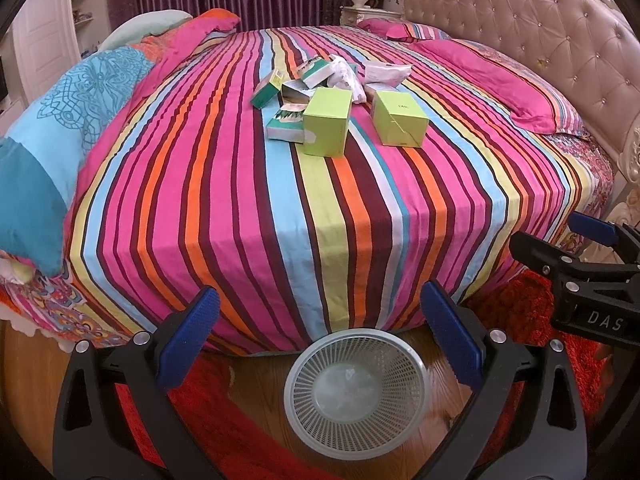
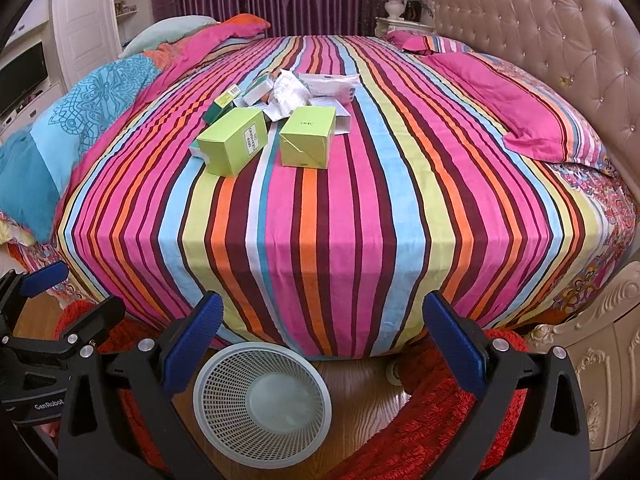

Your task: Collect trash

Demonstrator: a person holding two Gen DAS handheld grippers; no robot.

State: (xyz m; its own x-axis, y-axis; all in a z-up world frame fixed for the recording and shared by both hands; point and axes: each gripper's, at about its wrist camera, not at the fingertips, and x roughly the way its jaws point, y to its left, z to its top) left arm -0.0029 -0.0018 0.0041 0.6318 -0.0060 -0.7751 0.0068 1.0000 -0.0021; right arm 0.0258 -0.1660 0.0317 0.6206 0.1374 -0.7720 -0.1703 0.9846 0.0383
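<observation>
Trash lies in a heap in the middle of the striped bed (image 1: 280, 220): two light green boxes (image 1: 326, 122) (image 1: 400, 118), several small teal-and-white cartons (image 1: 280, 122) and crumpled white wrappers (image 1: 386, 72). The right wrist view shows the same green boxes (image 2: 234, 146) (image 2: 306, 136) and wrappers (image 2: 290, 94). A white mesh basket (image 1: 400, 380) (image 2: 216, 384) stands on the floor at the bed's near edge. My left gripper (image 1: 320, 320) (image 2: 80, 292) hangs open above the basket with nothing in it. My right gripper (image 2: 324, 316) (image 1: 544, 230) is open beside it, holding nothing.
A folded blue quilt (image 1: 60, 128) lies on the bed's left side and pink pillows (image 1: 492, 76) on the right, against a tufted headboard (image 1: 540, 28). A red rug (image 2: 440, 432) and wooden floor (image 1: 256, 396) surround the basket. A carved cabinet (image 2: 608, 360) stands at the right.
</observation>
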